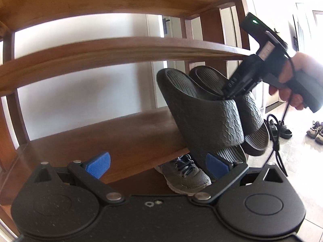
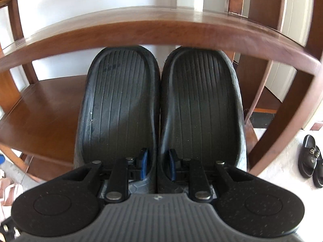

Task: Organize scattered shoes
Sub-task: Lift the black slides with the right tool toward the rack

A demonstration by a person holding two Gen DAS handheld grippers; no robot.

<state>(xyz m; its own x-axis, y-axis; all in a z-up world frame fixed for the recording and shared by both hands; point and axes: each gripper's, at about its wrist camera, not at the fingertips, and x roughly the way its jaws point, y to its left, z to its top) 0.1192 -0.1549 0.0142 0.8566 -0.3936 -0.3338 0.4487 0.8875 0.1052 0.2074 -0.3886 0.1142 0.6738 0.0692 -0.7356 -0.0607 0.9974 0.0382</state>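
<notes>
At the wooden shoe rack, the right hand-held gripper pinches both black slippers by their inner walls, above a bare shelf. The left hand-held gripper is released, empty. Grey sneakers are stored; other pairs wait on the floor.
</notes>
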